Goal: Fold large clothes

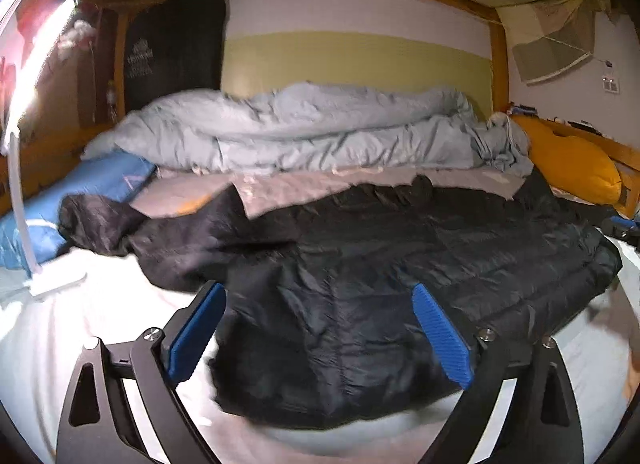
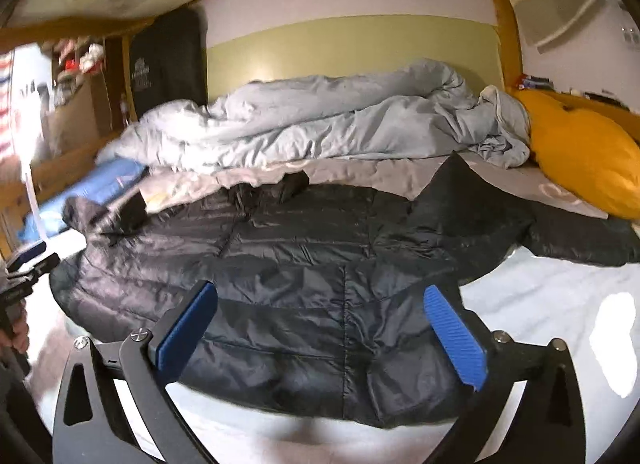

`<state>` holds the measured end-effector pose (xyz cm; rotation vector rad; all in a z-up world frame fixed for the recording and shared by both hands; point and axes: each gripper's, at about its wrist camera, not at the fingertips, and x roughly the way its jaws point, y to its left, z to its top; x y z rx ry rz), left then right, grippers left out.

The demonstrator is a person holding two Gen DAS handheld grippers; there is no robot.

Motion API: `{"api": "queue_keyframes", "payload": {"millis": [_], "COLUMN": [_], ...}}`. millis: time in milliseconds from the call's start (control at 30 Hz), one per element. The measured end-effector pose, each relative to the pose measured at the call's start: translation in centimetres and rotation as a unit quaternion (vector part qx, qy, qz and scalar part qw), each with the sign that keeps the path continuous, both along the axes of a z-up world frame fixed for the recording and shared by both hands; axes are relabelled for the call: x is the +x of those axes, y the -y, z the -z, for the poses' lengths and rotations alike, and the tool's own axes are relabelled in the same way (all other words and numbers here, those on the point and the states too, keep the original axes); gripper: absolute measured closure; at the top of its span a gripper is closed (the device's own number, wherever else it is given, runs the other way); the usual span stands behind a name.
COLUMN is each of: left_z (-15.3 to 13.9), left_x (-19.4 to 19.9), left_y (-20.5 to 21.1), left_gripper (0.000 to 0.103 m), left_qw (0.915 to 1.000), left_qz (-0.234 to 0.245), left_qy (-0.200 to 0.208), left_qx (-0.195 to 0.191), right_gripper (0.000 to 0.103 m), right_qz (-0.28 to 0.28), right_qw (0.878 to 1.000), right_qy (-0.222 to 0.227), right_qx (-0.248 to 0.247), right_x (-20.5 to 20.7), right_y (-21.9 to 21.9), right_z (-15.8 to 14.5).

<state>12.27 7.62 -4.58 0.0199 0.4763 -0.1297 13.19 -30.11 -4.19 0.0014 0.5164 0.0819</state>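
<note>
A large black puffer jacket lies spread flat on the white bed sheet. One sleeve reaches out to the left. In the right wrist view the jacket fills the middle, and its other sleeve trails off to the right. My left gripper hovers over the jacket's near hem, open, with no cloth between its blue pads. My right gripper is likewise open above the near hem and grips nothing. The left gripper, in a hand, also shows at the left edge of the right wrist view.
A rumpled light blue duvet is heaped along the back of the bed. A yellow pillow sits at the right, a blue pillow at the left. A white lamp stand rises at the left edge. A wooden bed frame surrounds everything.
</note>
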Motion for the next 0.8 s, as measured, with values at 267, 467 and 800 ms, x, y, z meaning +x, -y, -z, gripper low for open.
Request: {"api": "queue_keyframes", "payload": {"millis": [267,467,800], "left_z": [4.3,6.2,6.9], "left_x": [1.8,3.4,3.7], "left_y": [1.3,1.2,2.4], "left_gripper": [0.001,0.000,0.000], "left_qw": [0.9979,0.9947,0.9919], "left_qz": [-0.004,0.001,-0.010], "left_qy": [-0.060,-0.102,-0.113], "left_qx": [0.024,0.016,0.059], "right_gripper": [0.000,0.000,0.000], "right_qz": [0.000,-0.002,-0.003], "right_qw": [0.997,0.989,0.988], "right_qy": [-0.078,-0.150,-0.144], "right_qx": [-0.008,-0.019,-0.048], "right_x": [2.9,4.9,4.7], "right_y": [-0.6,-0.8,-1.5], "right_z": [4.0,7.3,8.3]}}
